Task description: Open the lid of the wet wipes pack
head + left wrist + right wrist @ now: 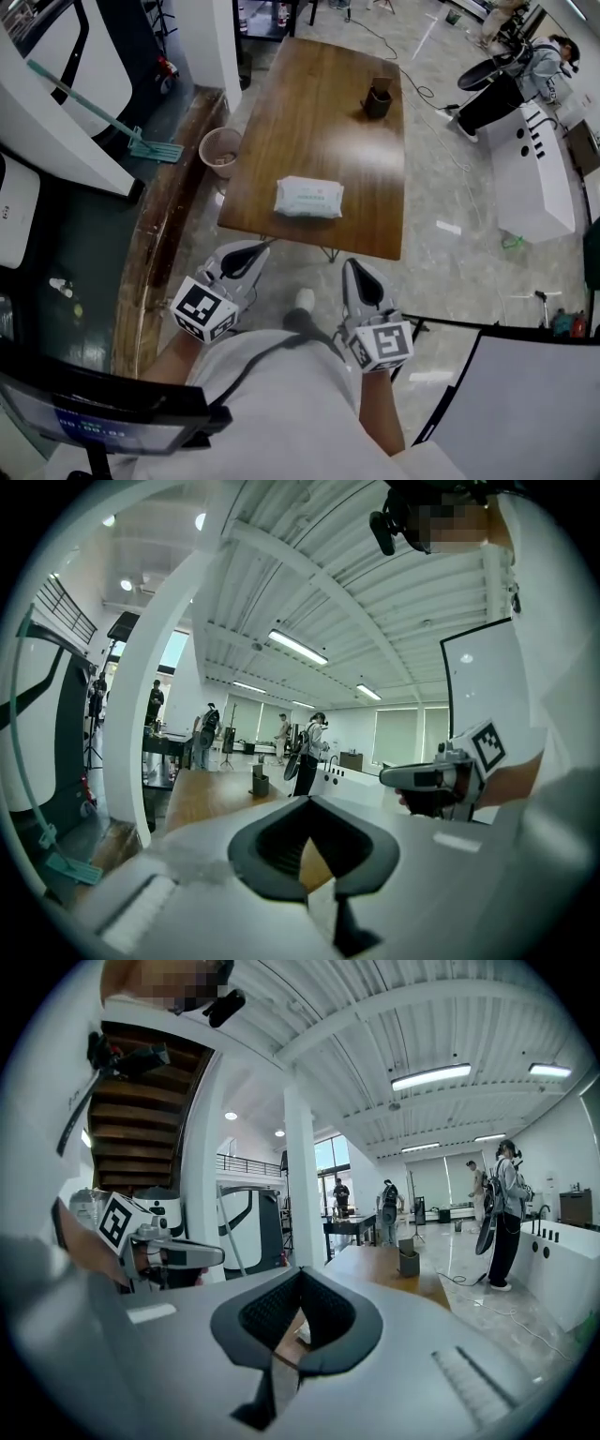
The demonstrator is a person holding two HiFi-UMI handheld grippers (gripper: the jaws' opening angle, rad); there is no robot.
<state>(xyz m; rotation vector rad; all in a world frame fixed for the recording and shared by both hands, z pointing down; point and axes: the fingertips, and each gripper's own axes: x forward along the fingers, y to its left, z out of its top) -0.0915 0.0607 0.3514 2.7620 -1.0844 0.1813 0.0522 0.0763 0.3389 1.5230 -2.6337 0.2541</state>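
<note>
The wet wipes pack (308,198), white with pale green print, lies flat near the front edge of the brown wooden table (319,103), its lid down. Both grippers hang in front of that near edge, side by side, clear of the pack. The left gripper (246,255) is shut with nothing in it, and in its own view the left gripper (312,850) has its pads together. The right gripper (361,274) is also shut and empty, its tips meeting in the right gripper view (298,1326). Each gripper view shows the other gripper alongside.
A dark holder (378,98) stands at the table's far end. A pinkish bucket (221,151) and a green mop (141,145) are on the floor left of the table. A white console (534,169) and a person (525,66) are at the far right.
</note>
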